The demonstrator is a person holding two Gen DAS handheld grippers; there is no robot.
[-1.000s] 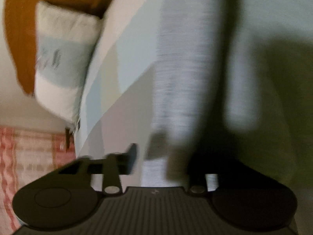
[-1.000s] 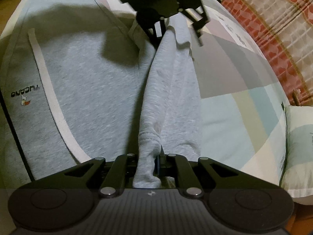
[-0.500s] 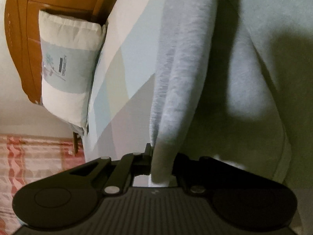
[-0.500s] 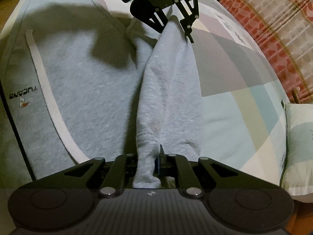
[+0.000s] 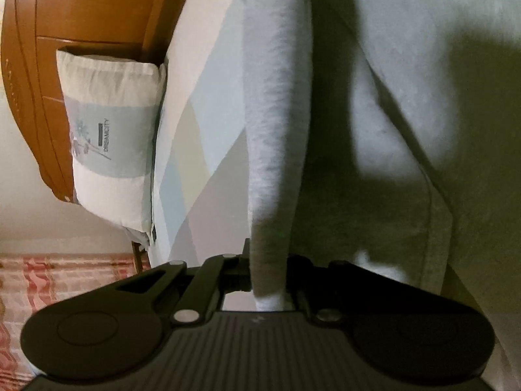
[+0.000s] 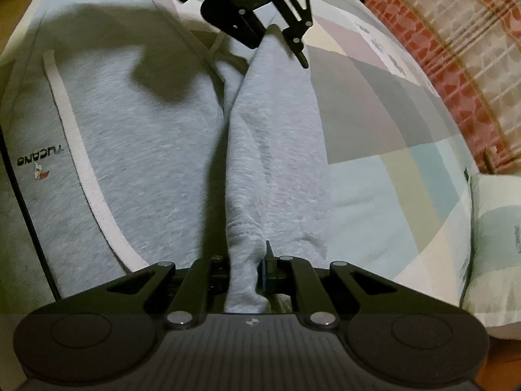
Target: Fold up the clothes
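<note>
there, sleeve (image 6: 273, 150) between both grippers

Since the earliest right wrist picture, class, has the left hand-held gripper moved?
Yes. The left hand-held gripper, its jaws just closed on the grey sleeve, has shifted rightward and up-frame against the patchwork bedspread, drawing the sleeve with it.

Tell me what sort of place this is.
Most likely a bedroom: a pillow leans against a wooden headboard, and a grey sweatshirt lies spread on a bed's patchwork bedspread.
</note>
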